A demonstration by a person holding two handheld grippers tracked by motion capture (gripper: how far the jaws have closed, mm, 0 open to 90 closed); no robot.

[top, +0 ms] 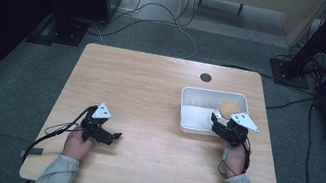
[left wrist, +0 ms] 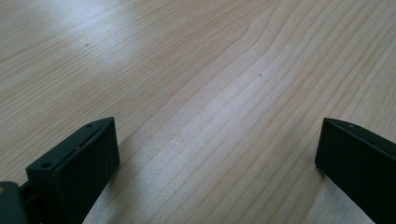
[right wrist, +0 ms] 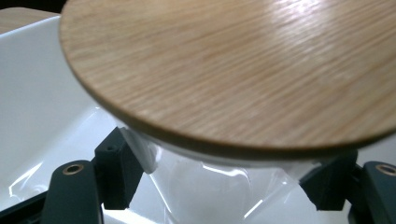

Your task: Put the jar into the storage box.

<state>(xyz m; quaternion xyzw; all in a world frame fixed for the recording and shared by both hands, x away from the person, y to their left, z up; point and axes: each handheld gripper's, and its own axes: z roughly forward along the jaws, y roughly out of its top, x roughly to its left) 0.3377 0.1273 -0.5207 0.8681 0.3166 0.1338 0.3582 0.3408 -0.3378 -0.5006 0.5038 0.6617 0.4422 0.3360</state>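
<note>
Meanwhile, at the left of the high view, the person's left claw rests low on the bare wooden worktop, well apart from the work; seen along its own length in the left gripper view, its two black jaws stand wide apart with nothing but wood grain between them, so it is released and idle. Moving right, a white tray sits on the worktop's far right part, and over its right end the right claw is clenched on a clear glass jar topped by a round wooden lid. In the right gripper view the jaws press the jar's transparent wall from both sides just under the lid, with the tray's white wall behind and below. Whether the jar's base already touches the tray floor cannot be told. The step in hand appears to be setting the lidded jar down inside the tray. By that reading, the next move calls for lowering the jar upright until it stands on the tray floor, then loosening the jaws and drawing the claw back without catching the overhanging lid or tipping the jar against the tray wall.
</note>
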